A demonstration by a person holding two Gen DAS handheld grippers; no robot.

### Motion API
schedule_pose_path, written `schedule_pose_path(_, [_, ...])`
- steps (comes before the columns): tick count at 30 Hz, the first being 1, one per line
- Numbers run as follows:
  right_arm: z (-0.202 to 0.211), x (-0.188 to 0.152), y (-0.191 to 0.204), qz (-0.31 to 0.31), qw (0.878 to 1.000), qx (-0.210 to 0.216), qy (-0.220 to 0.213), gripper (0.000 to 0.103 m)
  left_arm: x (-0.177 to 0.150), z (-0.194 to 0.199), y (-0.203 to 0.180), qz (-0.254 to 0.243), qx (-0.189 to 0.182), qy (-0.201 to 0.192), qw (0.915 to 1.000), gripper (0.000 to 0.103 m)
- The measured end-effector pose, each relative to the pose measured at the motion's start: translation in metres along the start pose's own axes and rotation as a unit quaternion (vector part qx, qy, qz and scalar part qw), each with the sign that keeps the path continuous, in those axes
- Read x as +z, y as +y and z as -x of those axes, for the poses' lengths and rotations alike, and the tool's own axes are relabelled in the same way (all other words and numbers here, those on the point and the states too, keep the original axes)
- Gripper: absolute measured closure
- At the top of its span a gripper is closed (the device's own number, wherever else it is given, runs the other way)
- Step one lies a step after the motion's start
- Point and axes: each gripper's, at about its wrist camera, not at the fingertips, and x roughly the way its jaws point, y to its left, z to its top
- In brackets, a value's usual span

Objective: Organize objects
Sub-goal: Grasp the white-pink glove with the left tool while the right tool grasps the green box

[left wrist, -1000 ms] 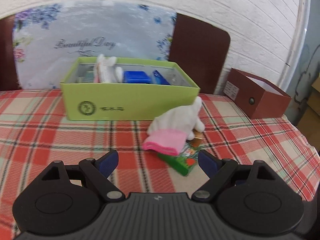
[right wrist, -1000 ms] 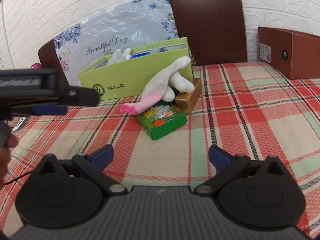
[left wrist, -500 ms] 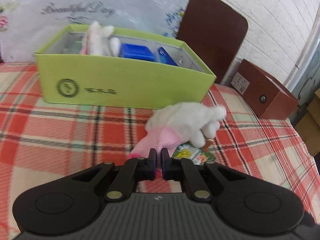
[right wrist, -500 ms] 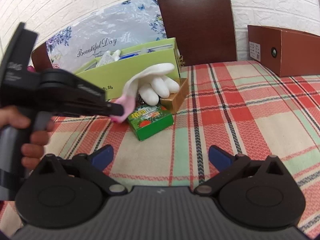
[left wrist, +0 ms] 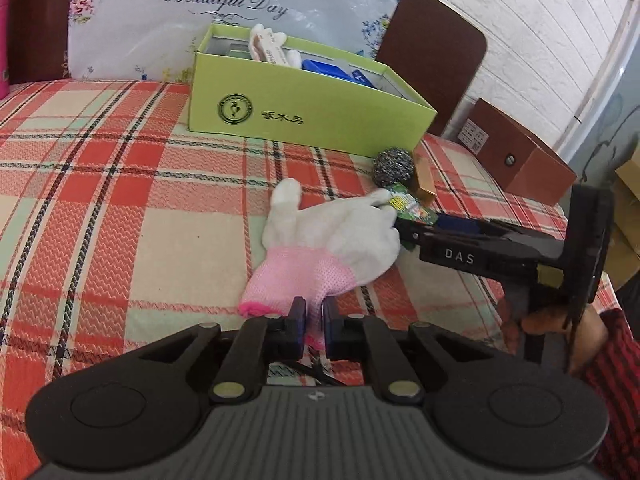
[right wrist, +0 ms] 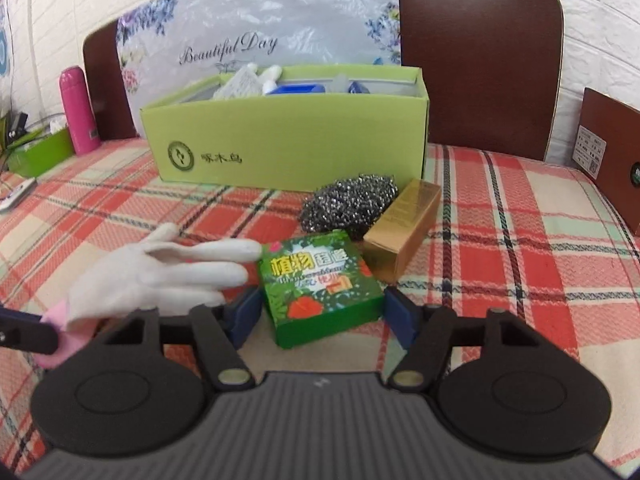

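My left gripper (left wrist: 313, 312) is shut on the pink cuff of a white glove (left wrist: 332, 228), which lies stretched on the checked tablecloth; the glove also shows in the right wrist view (right wrist: 160, 272). My right gripper (right wrist: 322, 314) is open, its fingers on either side of a green floral box (right wrist: 320, 284) without touching it. In the left wrist view the right gripper (left wrist: 416, 224) reaches in from the right at the green box (left wrist: 408, 204). A steel scourer (right wrist: 348, 208) and a gold box (right wrist: 404, 232) lie just behind. The lime-green storage box (right wrist: 288, 140) stands further back with several items inside.
A brown box (left wrist: 516, 156) stands at the right edge of the table. A pink bottle (right wrist: 78, 112) and a green tray (right wrist: 40, 152) are at the far left. A floral-covered chair back (right wrist: 256, 36) and a brown chair back (right wrist: 480, 52) stand behind the table.
My left gripper closed on the glove's cuff and pulled it left off the pile, uncovering the scourer. My right gripper moved forward until its fingers straddle the green box.
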Motion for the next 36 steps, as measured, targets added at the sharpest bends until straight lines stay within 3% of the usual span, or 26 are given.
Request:
schedule_pose_path(1, [0.003, -0.001, 0.000, -0.003, 1.000, -0.002, 0.000, 0.037, 0.000, 0.002, -0.001, -0.004, -0.007, -0.001, 1.0000, 0.091])
schedule_pose_path(2, [0.009, -0.006, -0.001, -0.007, 1.000, -0.006, 0.002, 0.037, 0.000, 0.004, -0.004, -0.009, -0.012, -0.005, 0.9999, 0.079])
schedule_pose_path(5, [0.028, -0.021, -0.003, -0.015, 1.000, -0.025, 0.007, 0.037, 0.001, 0.010, -0.012, -0.032, -0.006, -0.030, 0.9990, 0.030])
schedule_pose_path(6, [0.038, -0.028, -0.005, -0.022, 0.999, -0.030, 0.009, 0.037, 0.002, 0.011, -0.014, -0.040, 0.000, -0.045, 0.9982, 0.024])
schedule_pose_path(8, [0.055, -0.038, -0.006, -0.037, 0.999, -0.028, 0.010, 0.037, 0.006, 0.008, -0.018, -0.053, 0.007, -0.057, 0.9969, 0.023])
schedule_pose_path(13, [0.083, -0.055, 0.003, -0.053, 0.999, 0.012, 0.007, 0.036, 0.023, -0.032, -0.022, -0.074, 0.035, -0.025, 0.9963, 0.021])
schedule_pose_path(17, [0.088, -0.056, 0.007, -0.050, 0.999, 0.013, 0.000, 0.036, 0.030, -0.057, -0.019, -0.065, 0.037, 0.005, 0.9972, 0.021])
schedule_pose_path(19, [0.089, -0.054, 0.006, -0.050, 0.999, 0.011, -0.001, 0.035, 0.029, -0.059, -0.019, -0.059, 0.024, 0.008, 0.9979, 0.043])
schedule_pose_path(20, [0.089, -0.055, 0.007, -0.046, 0.999, 0.010, -0.001, 0.034, 0.027, -0.058, -0.021, -0.062, 0.017, 0.015, 0.9978, 0.064])
schedule_pose_path(21, [0.089, -0.055, 0.008, -0.041, 0.999, 0.011, 0.000, 0.034, 0.026, -0.057, -0.022, -0.066, 0.011, 0.020, 0.9976, 0.067])
schedule_pose_path(25, [0.085, -0.057, 0.014, -0.019, 1.000, 0.017, 0.010, 0.033, 0.016, -0.047, -0.028, -0.079, -0.014, 0.025, 0.9964, 0.067])
schedule_pose_path(28, [0.083, -0.057, 0.017, -0.007, 1.000, 0.021, 0.015, 0.033, 0.011, -0.043, -0.028, -0.085, -0.013, 0.020, 0.9961, 0.066])
schedule_pose_path(31, [0.080, -0.055, 0.018, 0.007, 1.000, 0.023, 0.017, 0.033, 0.013, -0.045, -0.026, -0.081, -0.006, 0.018, 0.9965, 0.051])
schedule_pose_path(36, [0.072, -0.052, 0.022, 0.024, 0.999, 0.015, 0.019, 0.031, 0.013, -0.047, -0.026, -0.079, -0.007, 0.017, 0.9967, 0.049])
